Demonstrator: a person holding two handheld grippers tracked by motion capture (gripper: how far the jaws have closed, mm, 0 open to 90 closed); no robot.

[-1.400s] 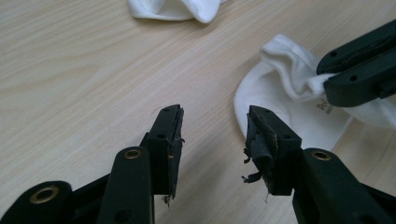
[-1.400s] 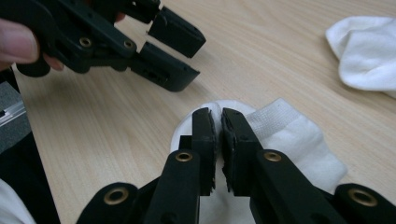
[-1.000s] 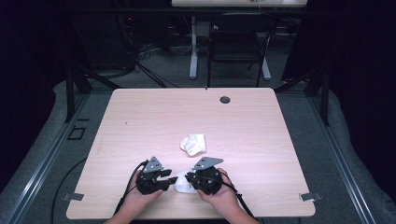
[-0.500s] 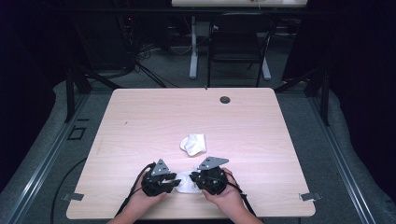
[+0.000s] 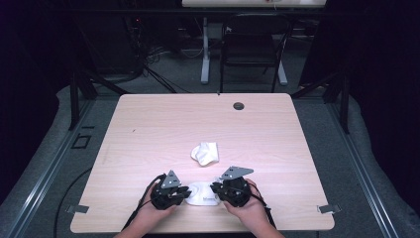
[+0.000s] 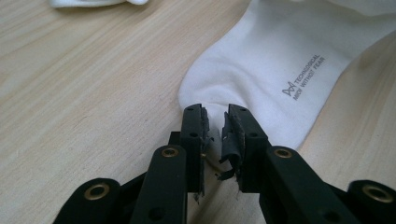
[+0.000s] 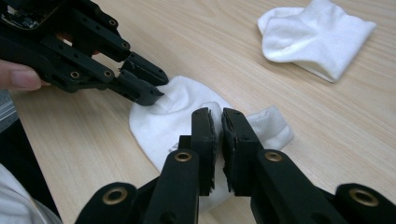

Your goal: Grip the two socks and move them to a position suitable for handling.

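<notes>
Both tongs sit close together near the bench's near edge, about midway along it, each held in one of the person's hands. Left gripper [image 5: 184,193] points rightward at a flat white sock [image 5: 203,194] that lies between the two tools; in the left gripper view its jaws stand a narrow gap apart with the sock's rounded end [image 6: 261,70] caught in that gap, so it appears to pinch the fabric edge. Right gripper [image 7: 215,122] has its jaws drawn nearly together with a fold of the same sock [image 7: 163,121] rising between the tips, so it grips the cloth. In the right gripper view the left gripper [image 7: 149,88] reaches in from the upper left and touches the sock's far end, with a fingertip [image 7: 21,77] showing behind it. Small grey print is readable on the sock in the left gripper view.

Farther out, a second white sock [image 5: 205,152], folded on itself into a loose bundle, rests near the bench's middle, apart from the held one; it shows again at the upper right of the right gripper view [image 7: 315,37]. No containers are on the bench. A small dark round grommet [image 5: 238,106] sits near the far edge, right of centre. Beyond the bench [image 5: 148,129] stand a dark chair [image 5: 250,49] and a white table leg [image 5: 204,49].
</notes>
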